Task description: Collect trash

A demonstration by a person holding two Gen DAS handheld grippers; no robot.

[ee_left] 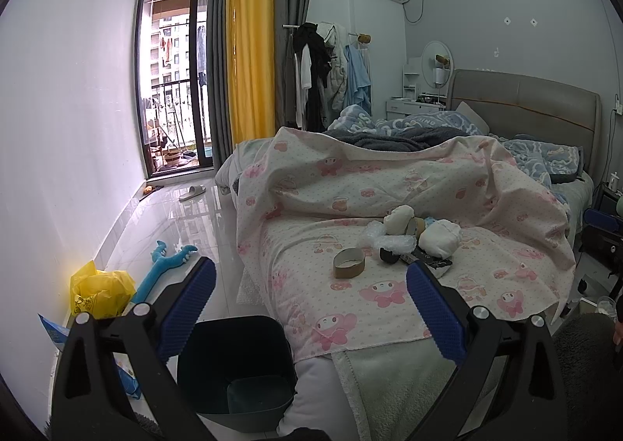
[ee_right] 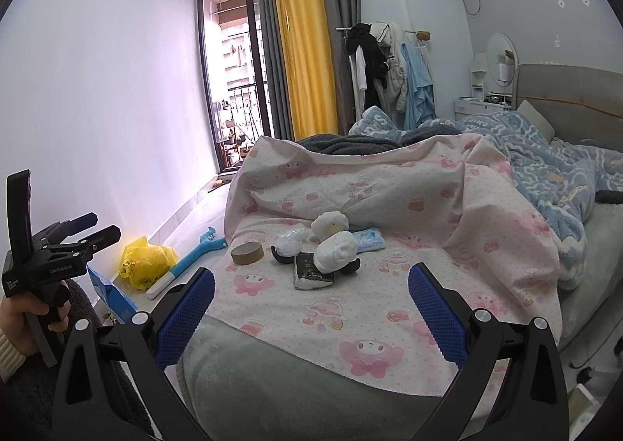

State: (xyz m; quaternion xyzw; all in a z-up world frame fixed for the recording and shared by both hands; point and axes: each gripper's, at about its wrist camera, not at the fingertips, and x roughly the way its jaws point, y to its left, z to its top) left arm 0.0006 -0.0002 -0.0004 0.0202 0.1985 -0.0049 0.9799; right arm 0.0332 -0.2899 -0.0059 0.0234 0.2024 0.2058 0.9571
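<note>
A heap of trash lies on the pink-patterned bed cover (ee_right: 350,308): a brown tape roll (ee_left: 349,263) (ee_right: 247,252), crumpled white paper wads (ee_left: 440,239) (ee_right: 337,249), clear bubble wrap (ee_left: 393,240) (ee_right: 289,238), a dark wrapper (ee_right: 313,271) and a blue tissue pack (ee_right: 368,238). A dark bin (ee_left: 237,367) stands on the floor at the bed's foot. My left gripper (ee_left: 311,285) is open and empty, above the bin and bed corner. It also shows in the right wrist view (ee_right: 93,229). My right gripper (ee_right: 311,297) is open and empty, short of the heap.
A yellow plastic bag (ee_left: 99,291) (ee_right: 148,258), a blue plush toy (ee_left: 167,262) (ee_right: 198,252) and a blue packet (ee_right: 113,297) lie on the floor by the left wall. A slipper (ee_left: 192,192) lies near the balcony door. Blue bedding (ee_right: 553,168) is piled at the headboard.
</note>
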